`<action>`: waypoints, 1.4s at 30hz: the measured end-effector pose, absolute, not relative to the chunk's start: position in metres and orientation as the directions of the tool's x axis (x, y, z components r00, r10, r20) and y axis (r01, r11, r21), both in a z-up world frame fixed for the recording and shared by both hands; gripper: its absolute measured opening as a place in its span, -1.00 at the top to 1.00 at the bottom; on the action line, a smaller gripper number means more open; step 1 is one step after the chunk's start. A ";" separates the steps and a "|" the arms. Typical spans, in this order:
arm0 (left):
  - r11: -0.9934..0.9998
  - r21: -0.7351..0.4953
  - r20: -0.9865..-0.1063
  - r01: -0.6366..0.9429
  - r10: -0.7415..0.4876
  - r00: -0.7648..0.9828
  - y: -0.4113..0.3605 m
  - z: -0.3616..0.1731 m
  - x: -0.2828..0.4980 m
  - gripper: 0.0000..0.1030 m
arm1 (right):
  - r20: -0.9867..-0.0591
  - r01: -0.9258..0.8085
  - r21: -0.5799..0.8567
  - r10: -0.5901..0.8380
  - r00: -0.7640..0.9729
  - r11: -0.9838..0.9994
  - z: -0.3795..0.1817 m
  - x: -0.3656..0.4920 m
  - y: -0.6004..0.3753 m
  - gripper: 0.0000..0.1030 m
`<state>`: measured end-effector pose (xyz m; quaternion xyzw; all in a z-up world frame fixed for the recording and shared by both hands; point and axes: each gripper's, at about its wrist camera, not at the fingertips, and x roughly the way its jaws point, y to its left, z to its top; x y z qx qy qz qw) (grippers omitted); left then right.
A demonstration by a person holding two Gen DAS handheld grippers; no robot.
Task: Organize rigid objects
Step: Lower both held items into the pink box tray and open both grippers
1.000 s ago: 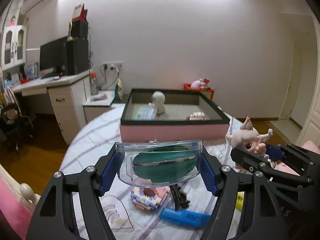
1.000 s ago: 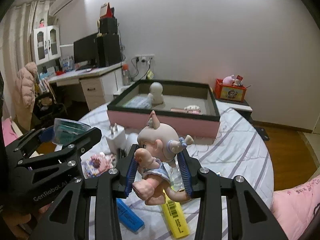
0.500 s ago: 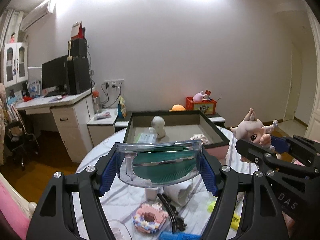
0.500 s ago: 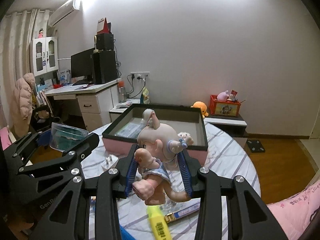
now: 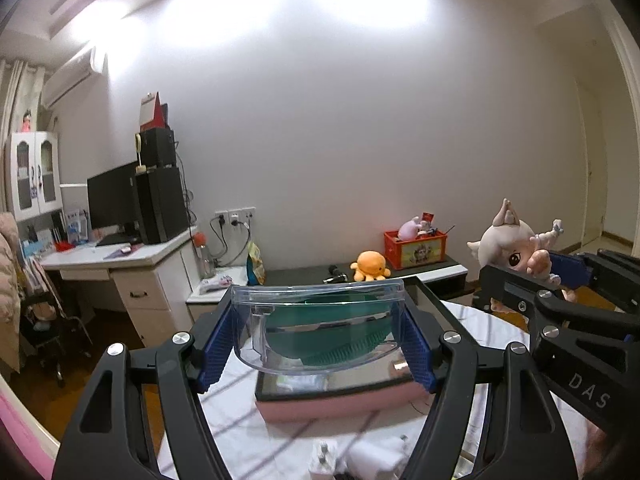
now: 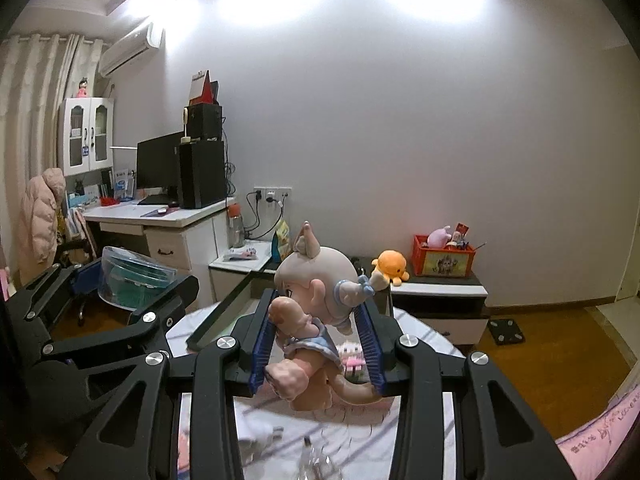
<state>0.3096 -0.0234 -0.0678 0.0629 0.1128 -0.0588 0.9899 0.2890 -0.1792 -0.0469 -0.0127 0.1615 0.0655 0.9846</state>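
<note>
My left gripper (image 5: 318,330) is shut on a clear plastic case (image 5: 320,320) with a green brush inside, its blue pads pressed on both ends. It hangs above the near wall of the pink storage box (image 5: 340,402) with a dark rim. My right gripper (image 6: 316,338) is shut on a doll figure (image 6: 316,292) with a pale pointed-ear head and blue skirt, held upright. In the left wrist view the doll (image 5: 514,246) shows at the right; in the right wrist view the case (image 6: 132,280) shows at the left. Both are held high over the table.
The round table's striped cloth (image 5: 240,420) carries a white plug (image 5: 324,454) near me. A small pink block toy (image 6: 352,356) lies inside the box. Behind stand a desk (image 5: 132,268) with a monitor, a low cabinet with an orange plush (image 5: 368,266) and a red crate (image 5: 416,246).
Both grippers have risen with their loads and now look more level. The table items have dropped out of view, and the box has slid down the frame under the held objects.
</note>
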 end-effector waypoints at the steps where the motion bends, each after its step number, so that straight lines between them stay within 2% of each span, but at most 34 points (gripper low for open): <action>1: 0.985 0.116 -0.234 0.129 -0.099 0.967 -0.024 -0.069 0.316 -0.42 | -0.321 -0.133 -0.008 0.123 0.939 0.991 -0.047 0.294 -0.178 0.22; 6: 0.981 0.137 -0.284 0.138 -0.095 0.954 -0.031 -0.082 0.362 -0.42 | -0.352 -0.131 -0.021 0.115 0.929 0.991 -0.058 0.333 -0.177 0.22; 10: 0.978 0.148 -0.378 0.147 -0.082 0.922 -0.039 -0.105 0.408 -0.42 | -0.414 -0.125 -0.025 0.103 0.905 0.992 -0.078 0.373 -0.179 0.22; 13: 0.974 0.151 -0.479 0.170 -0.079 0.874 -0.043 -0.126 0.444 -0.42 | -0.488 -0.127 -0.004 0.109 0.866 0.992 -0.100 0.406 -0.184 0.22; 18: 0.971 0.155 -0.575 0.180 -0.059 0.816 -0.046 -0.157 0.477 -0.42 | -0.607 -0.150 0.026 0.135 0.783 0.988 -0.136 0.449 -0.189 0.22; 23: 0.958 0.206 -0.606 0.201 -0.037 0.795 -0.052 -0.161 0.485 -0.42 | -0.676 -0.160 0.072 0.166 0.718 0.984 -0.163 0.471 -0.193 0.21; 26: 0.950 0.201 -0.652 0.239 -0.053 0.757 -0.056 -0.168 0.493 -0.45 | -0.687 -0.148 0.080 0.162 0.709 0.986 -0.169 0.477 -0.197 0.20; 30: 0.947 0.227 -0.626 0.228 -0.038 0.779 -0.058 -0.162 0.488 -0.54 | -0.679 -0.129 0.095 0.158 0.717 0.987 -0.167 0.476 -0.203 0.19; 31: 0.948 0.228 -0.618 0.222 -0.035 0.785 -0.056 -0.159 0.483 -0.57 | -0.680 -0.123 0.091 0.152 0.717 0.988 -0.165 0.476 -0.204 0.13; 33: 0.957 0.211 -0.594 0.199 -0.037 0.803 -0.048 -0.150 0.476 -0.75 | -0.670 -0.094 0.070 0.116 0.733 0.993 -0.157 0.470 -0.205 -0.08; 35: 0.967 0.182 -0.570 0.179 -0.044 0.821 -0.037 -0.138 0.465 -0.90 | -0.640 -0.060 0.057 0.082 0.764 0.997 -0.144 0.459 -0.208 -0.46; 36: 0.972 0.170 -0.547 0.164 -0.045 0.836 -0.032 -0.130 0.456 -0.95 | -0.626 -0.045 0.056 0.070 0.776 0.997 -0.137 0.453 -0.211 -0.55; 37: 0.975 0.167 -0.522 0.147 -0.039 0.852 -0.027 -0.123 0.446 -0.95 | -0.617 -0.039 0.058 0.066 0.784 0.998 -0.132 0.449 -0.211 -0.62; 42: 0.982 0.154 -0.446 0.109 -0.029 0.894 -0.010 -0.098 0.395 -0.99 | -0.547 -0.102 0.078 0.128 0.828 0.992 -0.099 0.403 -0.203 -0.69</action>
